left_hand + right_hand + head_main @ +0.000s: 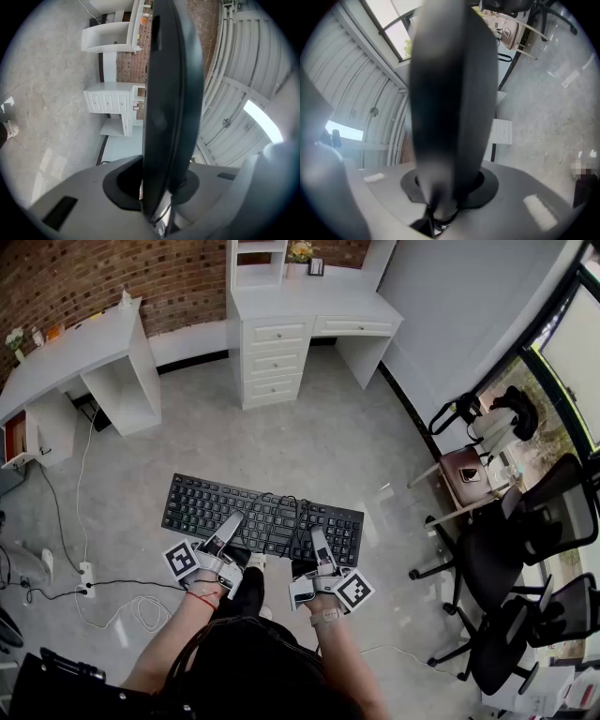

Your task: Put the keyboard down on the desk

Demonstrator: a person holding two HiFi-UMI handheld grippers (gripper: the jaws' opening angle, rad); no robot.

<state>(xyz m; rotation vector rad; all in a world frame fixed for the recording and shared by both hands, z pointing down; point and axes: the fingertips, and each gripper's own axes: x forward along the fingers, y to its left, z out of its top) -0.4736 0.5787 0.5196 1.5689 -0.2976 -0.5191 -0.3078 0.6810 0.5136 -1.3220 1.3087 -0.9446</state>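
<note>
A black keyboard [262, 519] hangs in the air above the grey floor, carried level in front of the person. My left gripper [228, 530] is shut on its near edge left of the middle. My right gripper [320, 545] is shut on the same edge right of the middle. A black cable [298, 521] loops across the keys. In the left gripper view the keyboard [168, 108] shows edge-on as a dark slab between the jaws. The right gripper view shows the keyboard [452, 103] the same way, blurred. A white desk [314, 307] with drawers stands ahead against the wall.
A second white desk [75, 357] runs along the brick wall at the left. Black office chairs [511, 549] crowd the right side beside a small table [466, 472]. A power strip [87, 577] and white cords lie on the floor at the lower left.
</note>
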